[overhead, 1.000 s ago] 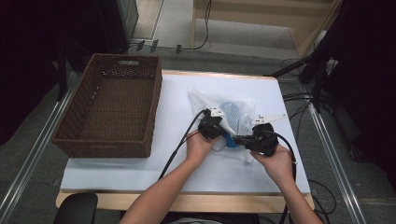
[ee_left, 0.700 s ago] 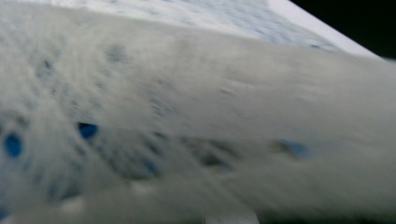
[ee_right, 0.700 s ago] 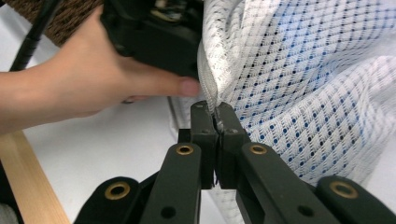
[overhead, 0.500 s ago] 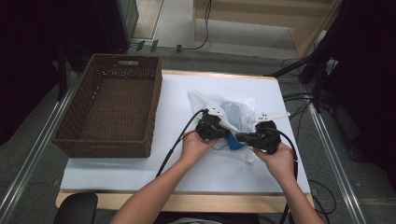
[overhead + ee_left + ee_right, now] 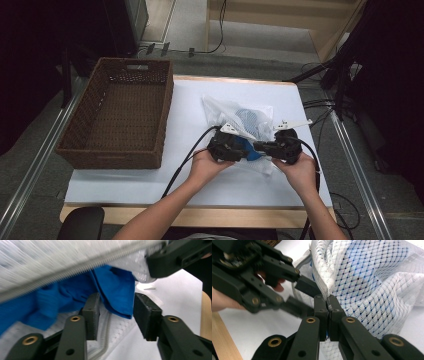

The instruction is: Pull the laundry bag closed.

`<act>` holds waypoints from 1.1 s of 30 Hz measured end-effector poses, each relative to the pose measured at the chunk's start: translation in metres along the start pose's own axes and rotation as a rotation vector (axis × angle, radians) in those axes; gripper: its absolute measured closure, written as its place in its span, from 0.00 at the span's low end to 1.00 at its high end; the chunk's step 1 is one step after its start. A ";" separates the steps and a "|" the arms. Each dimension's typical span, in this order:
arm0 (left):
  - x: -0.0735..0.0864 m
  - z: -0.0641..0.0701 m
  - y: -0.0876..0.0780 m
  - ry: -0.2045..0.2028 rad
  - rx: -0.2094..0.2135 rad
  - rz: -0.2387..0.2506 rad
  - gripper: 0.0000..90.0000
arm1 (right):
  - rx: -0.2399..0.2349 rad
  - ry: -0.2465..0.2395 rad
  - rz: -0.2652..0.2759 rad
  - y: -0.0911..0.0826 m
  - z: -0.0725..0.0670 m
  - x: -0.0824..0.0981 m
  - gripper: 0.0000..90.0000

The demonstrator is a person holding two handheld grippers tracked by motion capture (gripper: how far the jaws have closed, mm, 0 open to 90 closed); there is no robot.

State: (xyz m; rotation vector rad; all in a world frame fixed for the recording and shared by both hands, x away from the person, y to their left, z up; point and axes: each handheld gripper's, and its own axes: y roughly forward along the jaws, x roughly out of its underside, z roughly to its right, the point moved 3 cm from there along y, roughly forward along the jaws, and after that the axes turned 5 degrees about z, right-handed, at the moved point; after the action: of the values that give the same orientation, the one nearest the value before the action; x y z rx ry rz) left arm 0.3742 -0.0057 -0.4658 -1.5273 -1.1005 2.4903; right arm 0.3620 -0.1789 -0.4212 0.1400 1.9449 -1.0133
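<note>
A white mesh bag [image 5: 239,114] with a zipper [image 5: 75,267] lies on the white table, and a blue cloth [image 5: 115,287] sticks out of its mouth. My right gripper [image 5: 327,301] is shut on the bag's zippered edge and holds the mesh bag [image 5: 367,277] up. My left gripper [image 5: 116,305] faces it from the left. Its jaws have just been opening, and a fold of the blue cloth hangs between them with the pads apart. In the high view the left gripper [image 5: 244,148] and right gripper [image 5: 257,146] meet tip to tip over the blue cloth [image 5: 248,150].
An empty brown wicker basket [image 5: 120,115] stands at the table's left. Bare white tabletop [image 5: 150,175] lies in front of it. Black cables trail from both grippers toward the near edge. More cables lie on the floor beyond the right edge.
The left gripper's jaws have opened off the blue cloth, which now shows between the two grippers. The left hand has shifted a little toward the near edge. The right gripper has kept still.
</note>
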 end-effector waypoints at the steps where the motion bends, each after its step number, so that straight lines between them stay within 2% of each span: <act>1: 0.001 0.001 0.002 -0.003 0.000 -0.004 0.61 | 0.000 0.004 0.001 0.000 0.000 0.000 1.00; 4: 0.004 0.002 0.010 -0.004 -0.021 -0.009 0.57 | 0.000 0.004 0.000 -0.001 0.000 0.000 1.00; 5: 0.004 0.002 0.013 -0.016 -0.020 -0.013 0.56 | -0.002 0.004 0.000 -0.001 0.000 0.000 1.00; 8: 0.005 0.000 0.023 -0.033 -0.033 -0.020 0.59 | -0.002 0.005 -0.001 -0.001 0.000 0.000 0.99; 10: 0.005 -0.002 0.029 -0.040 -0.051 -0.022 0.69 | -0.003 0.005 -0.002 0.000 0.000 0.000 0.99; 11: 0.005 -0.003 0.032 -0.027 -0.069 -0.017 0.76 | -0.003 0.005 -0.002 0.000 0.000 0.001 1.00; 14: 0.003 -0.005 0.038 -0.011 -0.084 -0.011 0.95 | -0.003 0.005 -0.004 0.000 0.000 0.001 1.00; 15: 0.001 -0.006 0.039 -0.007 -0.090 -0.017 0.97 | -0.004 0.007 -0.005 0.000 0.000 0.001 1.00; 16: -0.001 -0.007 0.039 0.000 -0.095 -0.024 0.98 | -0.006 0.005 -0.006 0.000 0.000 0.001 1.00; 20: -0.012 -0.012 0.031 0.021 -0.125 0.022 0.99 | -0.013 0.004 -0.002 -0.001 -0.001 0.001 1.00; 23: -0.022 -0.015 0.024 0.038 -0.143 0.039 0.99 | -0.014 0.007 0.002 -0.002 -0.003 0.000 1.00; 24: -0.025 -0.015 0.022 0.055 -0.157 0.047 0.99 | -0.015 0.004 0.004 -0.002 -0.003 0.000 1.00; 25: -0.028 -0.016 0.020 0.064 -0.159 0.058 0.99 | -0.016 0.003 0.004 -0.002 -0.004 0.000 1.00; 26: -0.031 -0.016 0.019 0.052 -0.146 0.063 0.99 | -0.017 0.003 0.003 -0.002 -0.004 0.000 1.00; 28: -0.034 -0.015 0.016 0.056 -0.122 0.068 0.98 | -0.016 0.002 0.003 -0.002 -0.004 -0.001 1.00; 33: -0.027 -0.017 0.015 0.050 -0.078 0.007 0.97 | -0.011 0.015 0.007 -0.004 0.000 0.000 1.00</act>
State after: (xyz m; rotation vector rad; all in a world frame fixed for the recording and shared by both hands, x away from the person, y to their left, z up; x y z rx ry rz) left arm 0.4061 -0.0172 -0.4580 -1.6058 -1.2000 2.4264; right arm 0.3601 -0.1816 -0.4187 0.1488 1.9620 -1.0000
